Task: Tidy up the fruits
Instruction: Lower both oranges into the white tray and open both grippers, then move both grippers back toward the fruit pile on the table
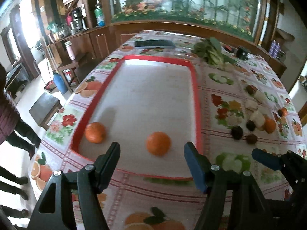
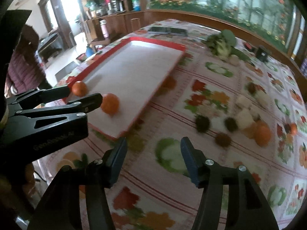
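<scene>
Floral-clothed table (image 1: 157, 197), red-rimmed tray (image 1: 195, 88), leafy greens (image 1: 211, 51), scattered fruit (image 1: 253, 122)

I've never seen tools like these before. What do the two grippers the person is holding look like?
Both look alike. The left gripper and right gripper are black plastic, each with two long angled fingers, triangular cut-outs, round silver screw heads and dark blue pads on the inner faces. Faint lettering runs along the left one's side. No cables show.

No legible text anywhere.
</scene>
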Motion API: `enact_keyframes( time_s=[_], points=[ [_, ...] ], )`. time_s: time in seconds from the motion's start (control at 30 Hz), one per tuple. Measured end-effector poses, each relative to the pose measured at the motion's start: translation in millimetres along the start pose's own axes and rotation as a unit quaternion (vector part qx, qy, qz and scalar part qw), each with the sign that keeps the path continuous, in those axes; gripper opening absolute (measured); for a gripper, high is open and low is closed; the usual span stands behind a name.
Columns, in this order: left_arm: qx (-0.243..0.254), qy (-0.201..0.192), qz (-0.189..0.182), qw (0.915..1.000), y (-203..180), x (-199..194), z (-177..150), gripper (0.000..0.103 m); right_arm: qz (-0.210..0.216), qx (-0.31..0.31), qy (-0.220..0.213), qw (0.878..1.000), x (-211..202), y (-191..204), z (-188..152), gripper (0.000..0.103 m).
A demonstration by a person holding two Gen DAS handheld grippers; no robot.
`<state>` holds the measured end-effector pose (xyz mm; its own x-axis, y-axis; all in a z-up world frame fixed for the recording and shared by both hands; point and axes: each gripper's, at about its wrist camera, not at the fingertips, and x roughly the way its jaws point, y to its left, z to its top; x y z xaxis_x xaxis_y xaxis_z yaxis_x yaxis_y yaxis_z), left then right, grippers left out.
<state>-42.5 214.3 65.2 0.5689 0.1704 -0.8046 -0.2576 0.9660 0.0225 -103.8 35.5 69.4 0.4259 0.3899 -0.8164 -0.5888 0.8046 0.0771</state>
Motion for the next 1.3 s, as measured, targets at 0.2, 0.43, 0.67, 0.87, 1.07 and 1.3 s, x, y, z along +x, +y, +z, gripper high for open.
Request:
enact_keyframes(
  time_s=[0.2,0.43,0.67,0.87,1.07,1.3],
  points=[
    [0.024,0.006,-0.022,0.9995,-36.5,1.3,0.9,0.072,-0.021,0.047,-0.004,0.999,-11.6,-43.8,-17.2,0.058],
    [0.060,0.016,-0.049,0.9969,-79.9,4.8,1.2,0.074,-0.056,0.119,-0.001,0.991,-20.4,-102.4,-37.1,0.059],
    [0.090,0.034,-0.069,0.9930,-117.6,20.7,7.1,0.075,-0.075,0.159,0.003,0.984,-24.2,-137.2,-50.9,0.060],
    [0.082,0.061,-0.084,0.9913,-131.9,44.2,10.4,0.075,-0.076,0.172,0.005,0.982,-24.5,-148.6,-56.9,0.060],
    [0.058,0.078,-0.106,0.9896,-131.8,60.4,12.8,0.074,-0.077,0.172,0.007,0.982,-22.6,-150.3,-56.2,0.060],
    [0.015,0.093,-0.147,0.9847,-117.2,75.4,20.8,0.046,-0.072,0.152,-0.017,0.986,-22.2,-150.8,-33.1,0.060]
  ],
)
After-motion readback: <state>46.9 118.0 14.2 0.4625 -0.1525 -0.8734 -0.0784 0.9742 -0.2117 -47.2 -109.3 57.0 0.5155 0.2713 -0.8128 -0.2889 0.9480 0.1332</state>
